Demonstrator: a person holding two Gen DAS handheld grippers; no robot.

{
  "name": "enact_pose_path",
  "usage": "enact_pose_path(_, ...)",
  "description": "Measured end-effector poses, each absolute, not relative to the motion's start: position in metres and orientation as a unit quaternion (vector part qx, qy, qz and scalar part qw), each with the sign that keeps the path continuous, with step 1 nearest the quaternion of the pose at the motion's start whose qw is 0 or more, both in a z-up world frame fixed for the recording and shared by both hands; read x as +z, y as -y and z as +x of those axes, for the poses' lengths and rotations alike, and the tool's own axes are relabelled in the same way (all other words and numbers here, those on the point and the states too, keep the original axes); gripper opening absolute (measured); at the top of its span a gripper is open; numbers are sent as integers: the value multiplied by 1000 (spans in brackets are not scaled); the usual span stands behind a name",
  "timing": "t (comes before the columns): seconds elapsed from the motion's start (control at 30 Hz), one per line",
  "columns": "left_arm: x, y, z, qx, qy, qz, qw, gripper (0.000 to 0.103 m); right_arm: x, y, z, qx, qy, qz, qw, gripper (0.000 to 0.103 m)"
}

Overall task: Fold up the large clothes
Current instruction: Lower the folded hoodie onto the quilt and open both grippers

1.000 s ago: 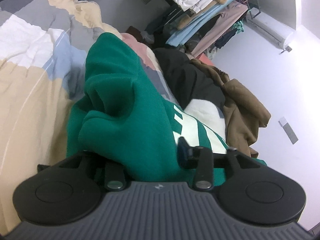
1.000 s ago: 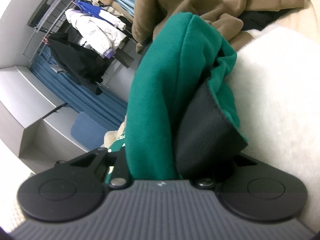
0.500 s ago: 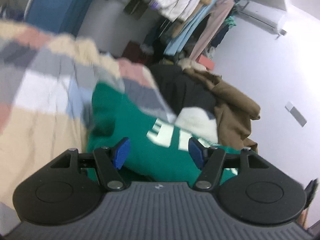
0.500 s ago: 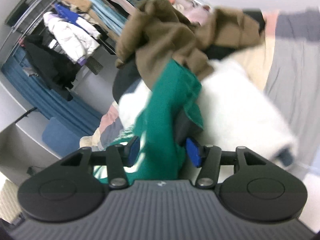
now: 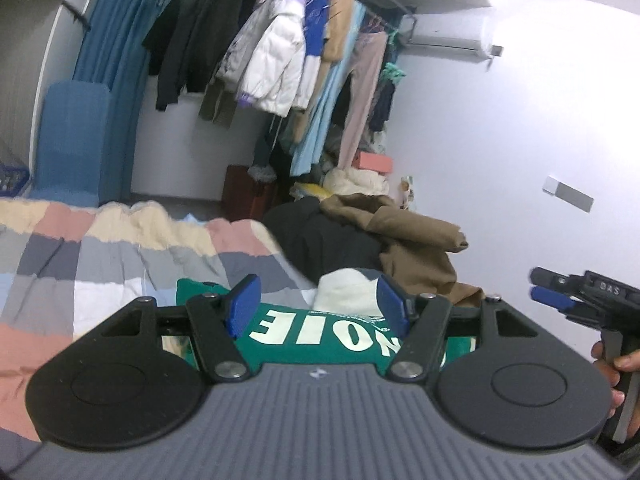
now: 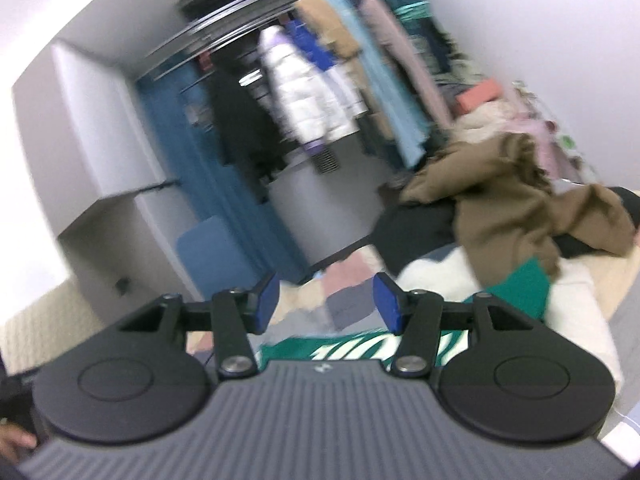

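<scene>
A green sweatshirt (image 5: 316,336) with white letters lies folded on the patchwork bedspread (image 5: 100,264), just below and in front of both grippers. My left gripper (image 5: 318,306) is open and empty, raised above the sweatshirt. My right gripper (image 6: 326,302) is open and empty too, lifted above the same green sweatshirt (image 6: 360,348). The right gripper also shows at the right edge of the left wrist view (image 5: 560,292), held by a hand.
A white fluffy garment (image 5: 346,290), a black garment (image 5: 328,240) and a brown garment (image 5: 412,240) lie piled on the bed behind the sweatshirt. A loaded clothes rail (image 5: 288,60) hangs at the back. A blue curtain (image 5: 116,60) is at the left.
Both grippers let go of the green sweatshirt, opened and lifted up and back. The sweatshirt now lies folded on the bed with its letters up.
</scene>
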State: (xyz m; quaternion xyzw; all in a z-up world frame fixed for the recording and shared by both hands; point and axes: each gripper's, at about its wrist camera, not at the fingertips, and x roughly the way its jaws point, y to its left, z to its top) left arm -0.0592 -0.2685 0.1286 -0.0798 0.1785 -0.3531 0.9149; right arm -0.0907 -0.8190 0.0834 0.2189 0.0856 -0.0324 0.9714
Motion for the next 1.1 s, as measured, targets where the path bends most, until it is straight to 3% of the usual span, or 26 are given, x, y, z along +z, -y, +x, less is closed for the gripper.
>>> enact_pose_path(0.63,68,244,-126,-324,-180,-16,929,71,32,717,-117,-49,-159,83,983,55)
enact_pose_path(1.1,58,242,-130,-301,-174,4,938,74,14,701,-125,-82,-170,75,979,55)
